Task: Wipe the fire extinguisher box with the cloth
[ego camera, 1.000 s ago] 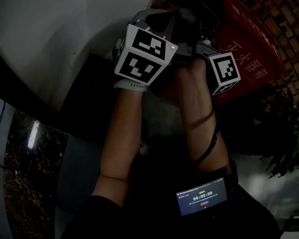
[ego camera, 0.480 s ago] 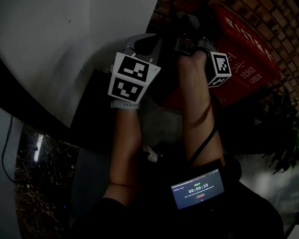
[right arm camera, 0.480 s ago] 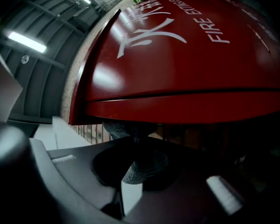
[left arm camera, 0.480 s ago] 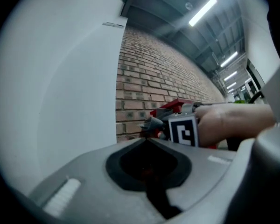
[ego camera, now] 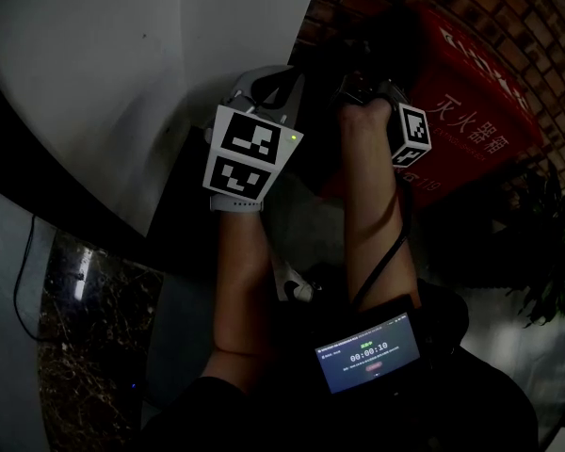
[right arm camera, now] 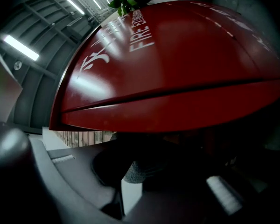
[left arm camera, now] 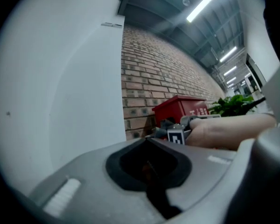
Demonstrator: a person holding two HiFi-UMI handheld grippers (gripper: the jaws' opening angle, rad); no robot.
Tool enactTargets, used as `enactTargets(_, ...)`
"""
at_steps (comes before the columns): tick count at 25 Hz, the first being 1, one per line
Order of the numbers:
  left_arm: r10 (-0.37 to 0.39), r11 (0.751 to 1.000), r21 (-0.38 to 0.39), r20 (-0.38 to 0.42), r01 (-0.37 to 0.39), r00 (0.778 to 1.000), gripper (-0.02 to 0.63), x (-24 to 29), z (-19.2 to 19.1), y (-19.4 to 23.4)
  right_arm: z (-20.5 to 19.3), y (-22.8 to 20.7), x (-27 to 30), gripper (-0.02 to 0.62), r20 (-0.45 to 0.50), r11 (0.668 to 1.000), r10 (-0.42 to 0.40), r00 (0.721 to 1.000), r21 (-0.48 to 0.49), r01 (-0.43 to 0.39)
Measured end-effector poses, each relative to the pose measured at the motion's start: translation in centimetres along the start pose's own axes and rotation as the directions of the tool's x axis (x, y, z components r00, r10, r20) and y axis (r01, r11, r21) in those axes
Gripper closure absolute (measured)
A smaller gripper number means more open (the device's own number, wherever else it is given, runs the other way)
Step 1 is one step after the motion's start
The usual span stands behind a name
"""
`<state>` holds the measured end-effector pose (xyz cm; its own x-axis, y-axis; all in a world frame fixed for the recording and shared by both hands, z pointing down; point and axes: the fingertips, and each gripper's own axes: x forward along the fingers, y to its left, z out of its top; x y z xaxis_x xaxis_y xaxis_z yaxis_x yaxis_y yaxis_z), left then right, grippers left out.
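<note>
Red glossy box [right arm camera: 177, 64], nubbly grey cloth [right arm camera: 136, 172] clamped in right hand-held gripper [right arm camera: 147, 168], left hand-held gripper [left arm camera: 149, 166] closed

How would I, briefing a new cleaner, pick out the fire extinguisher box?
Find the brick wall; at its foot stands the fire extinguisher box. It is the only red thing there, with white lettering on top, beside a green plant.

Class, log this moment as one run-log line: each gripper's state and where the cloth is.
left gripper: shut, empty | right gripper: shut on cloth | cloth: close to fire extinguisher box, contact unclear
</note>
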<state>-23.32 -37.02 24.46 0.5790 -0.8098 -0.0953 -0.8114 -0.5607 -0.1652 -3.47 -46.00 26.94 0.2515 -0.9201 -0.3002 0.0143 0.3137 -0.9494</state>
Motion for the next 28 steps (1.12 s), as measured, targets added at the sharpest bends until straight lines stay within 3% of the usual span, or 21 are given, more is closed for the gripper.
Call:
enactTargets(4, -0.001, 1.0, 0.023, 0.012, 0.001, 1.0, 0.605, 0.5, -0.3, -0.3, 0.4, -3.1, -1.3, 0.569, 0.013, 0.999, -0.046, 0.999, 0.005, 0.046)
enactTargets(12, -0.082, 0.995, 0.056, -0.017, 0.083, 0.997, 0.605, 2.9, -3.1, -2.9, 1.3, -8.2, -3.5, 0.569, 0.021, 0.994, -0.112, 0.994, 0.006, 0.112)
enactTargets(28, -0.172, 0.984, 0.016, -0.116, 0.175, 0.978, 0.604, 5.7, -13.1, -5.9, 2.4, -18.6, -8.9, 0.568, 0.013, 0.963, -0.27, 0.963, -0.011, 0.271)
